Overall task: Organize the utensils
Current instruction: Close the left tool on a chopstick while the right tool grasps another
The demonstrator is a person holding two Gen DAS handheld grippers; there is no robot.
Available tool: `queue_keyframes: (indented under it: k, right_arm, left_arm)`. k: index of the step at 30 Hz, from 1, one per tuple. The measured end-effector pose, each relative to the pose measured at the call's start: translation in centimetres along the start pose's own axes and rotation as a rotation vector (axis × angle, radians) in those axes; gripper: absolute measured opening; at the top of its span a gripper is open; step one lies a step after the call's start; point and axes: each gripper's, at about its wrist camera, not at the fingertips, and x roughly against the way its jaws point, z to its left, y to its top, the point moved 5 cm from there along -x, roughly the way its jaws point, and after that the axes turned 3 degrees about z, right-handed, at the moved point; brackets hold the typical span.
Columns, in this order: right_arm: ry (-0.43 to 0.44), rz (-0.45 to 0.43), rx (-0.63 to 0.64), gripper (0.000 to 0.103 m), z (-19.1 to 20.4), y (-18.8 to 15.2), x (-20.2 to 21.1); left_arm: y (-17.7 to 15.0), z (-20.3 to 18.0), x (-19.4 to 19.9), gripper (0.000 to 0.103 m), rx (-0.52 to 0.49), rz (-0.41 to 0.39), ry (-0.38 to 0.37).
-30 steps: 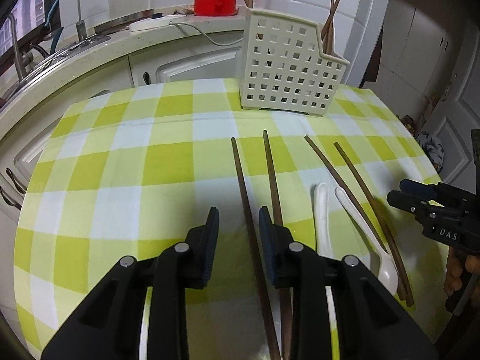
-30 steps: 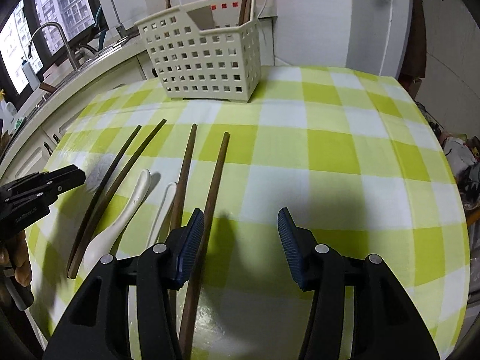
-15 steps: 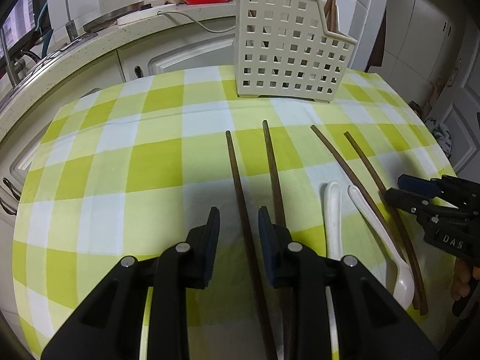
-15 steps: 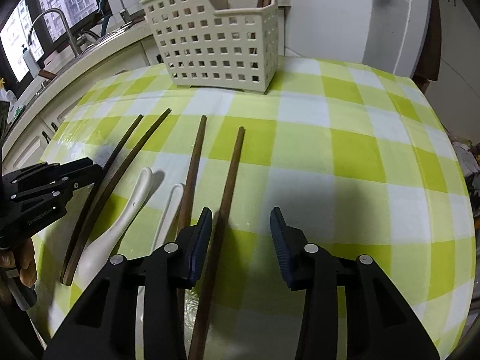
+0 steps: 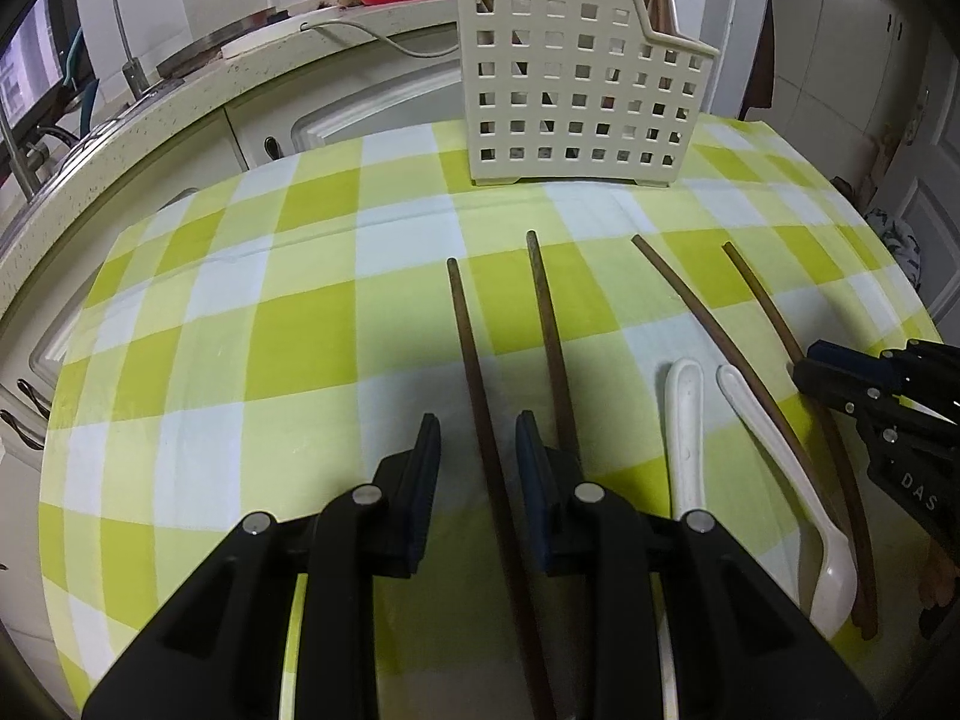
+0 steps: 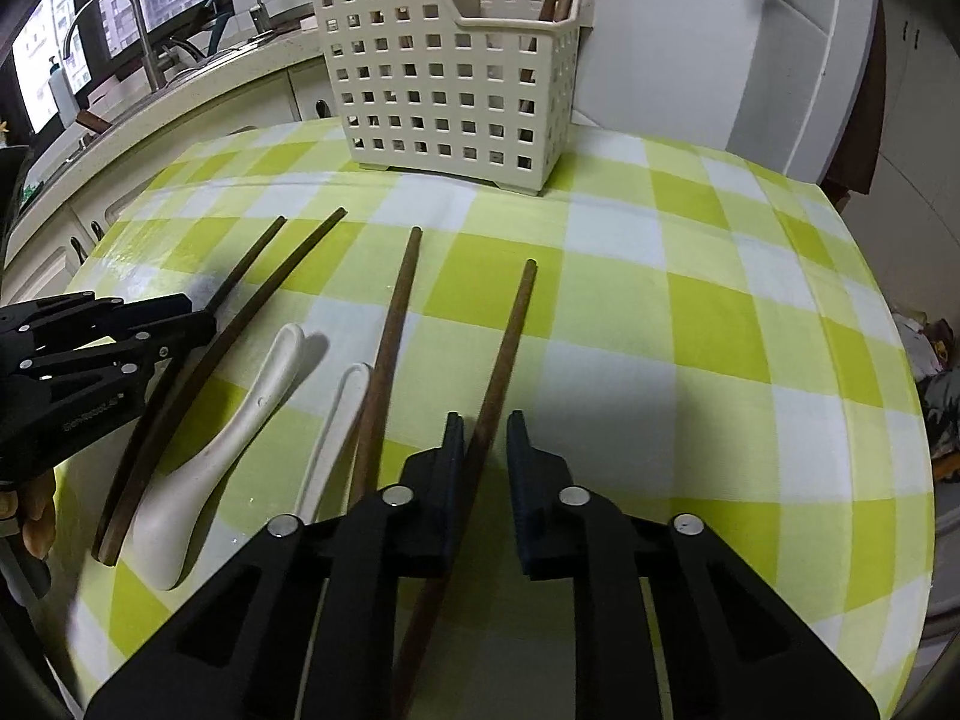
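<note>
My left hand-held gripper (image 5: 477, 450) is open, straddling the leftmost chopstick (image 5: 480, 414) on the checked worktop (image 5: 240, 330). My right hand-held gripper (image 6: 485, 450) is open around the rightmost chopstick (image 6: 501, 360). Two white spoons (image 6: 240, 420) lie between the chopstick pairs; the slotted basket (image 6: 444, 84) stands behind.

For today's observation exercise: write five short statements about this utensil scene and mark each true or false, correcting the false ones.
1. Four chopsticks lie on the checked tablecloth. True.
2. The basket is empty. False: chopsticks stand in it.
3. The left gripper straddles a chopstick. True.
4. Two white spoons lie on the cloth. True.
5. The right gripper holds a spoon. False: it is open around a chopstick.
</note>
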Motion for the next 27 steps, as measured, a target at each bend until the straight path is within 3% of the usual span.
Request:
queue_keyframes:
  k: [4,14,27]
  right_arm:
    - [0.006,-0.004,-0.008,0.011,-0.1,0.1,0.0]
    - [0.026,-0.018,-0.039,0.007,-0.9,0.3,0.8]
    - [0.022,-0.117,-0.058,0.007,-1.7,1.2,6.3]
  left_arm:
    - [0.2,-0.7,-0.1,0.007,-0.030,0.003,0.007]
    - [0.3,0.0,1.7,0.006,0.003,-0.029,-0.026]
    - [0.8,1.0,8.1,0.006,0.045,-0.150,-0.042]
